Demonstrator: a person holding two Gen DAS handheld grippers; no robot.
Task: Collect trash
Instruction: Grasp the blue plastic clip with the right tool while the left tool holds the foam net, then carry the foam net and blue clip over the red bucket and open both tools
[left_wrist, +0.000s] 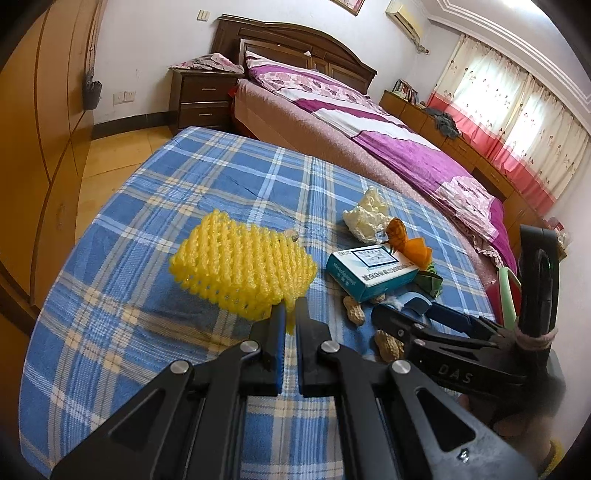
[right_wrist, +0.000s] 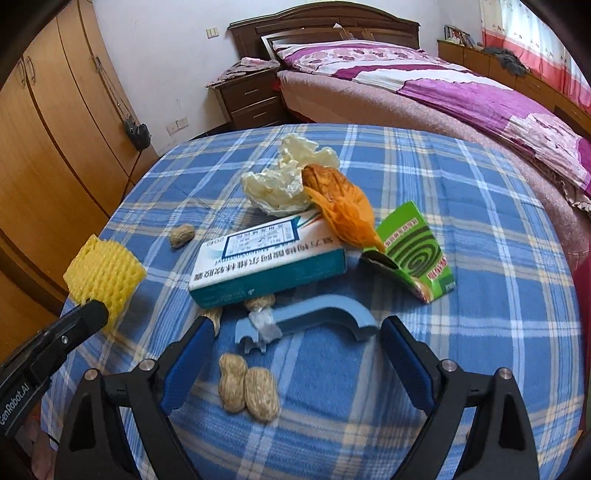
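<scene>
Left gripper (left_wrist: 290, 314): fingers clamped on yellow foam net (left_wrist: 243, 267).
Right gripper (right_wrist: 297, 334): fingers spread wide around blue plastic piece (right_wrist: 314, 317), not touching it.

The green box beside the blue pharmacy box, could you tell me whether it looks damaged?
Yes. The green box with the spiral print leans tilted on the plaid cloth, its end flap torn open and crumpled.

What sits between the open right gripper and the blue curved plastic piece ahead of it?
Nothing visible. The right gripper is open, its fingers flanking the blue plastic piece; two peanuts lie nearer the camera, below the path.
</scene>
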